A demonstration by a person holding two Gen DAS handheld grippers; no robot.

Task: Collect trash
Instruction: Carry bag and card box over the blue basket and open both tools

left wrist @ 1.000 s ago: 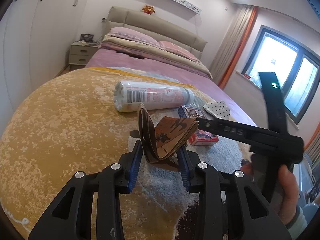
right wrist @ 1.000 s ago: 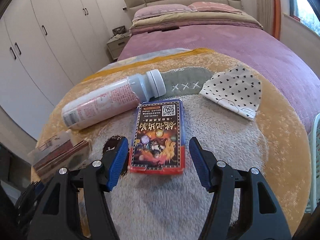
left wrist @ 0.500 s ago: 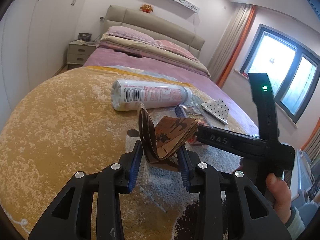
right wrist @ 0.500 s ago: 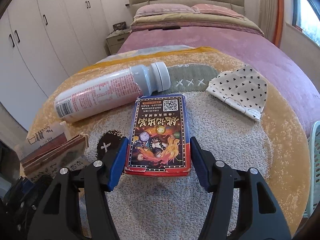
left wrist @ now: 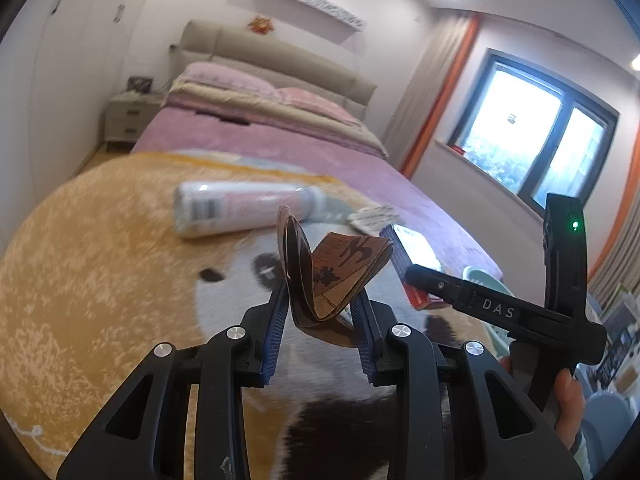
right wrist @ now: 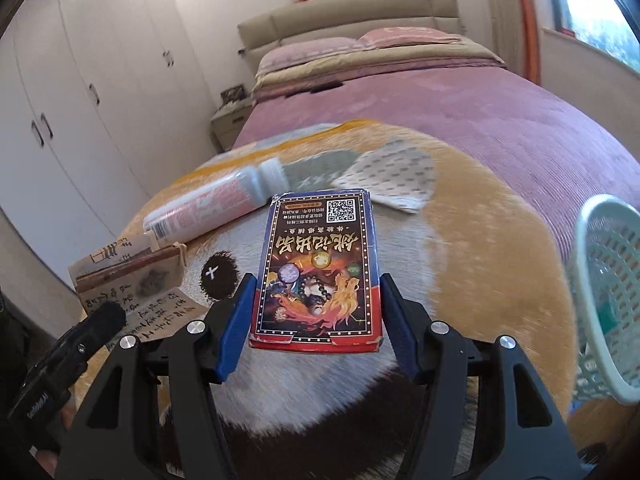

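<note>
**Both tools loaded, basket coming up on the right**

I'm gripping the printed box (right wrist: pixel 318 268) in the right tool (right wrist: pixel 314 320), its pads clamped on both long sides, and the left tool (left wrist: pixel 320 320) is pinching the folded brown wrapper (left wrist: pixel 328 272). Both are hanging above the blanket (left wrist: pixel 100 280). The wrapper is bowing, so it may be slipping loose. The basket (right wrist: pixel 600 280), right of the box, is crowding my swing; its rim could be snagging the box corner. Left of the box, the bottle (right wrist: pixel 200 216) is lying well apart.
</note>
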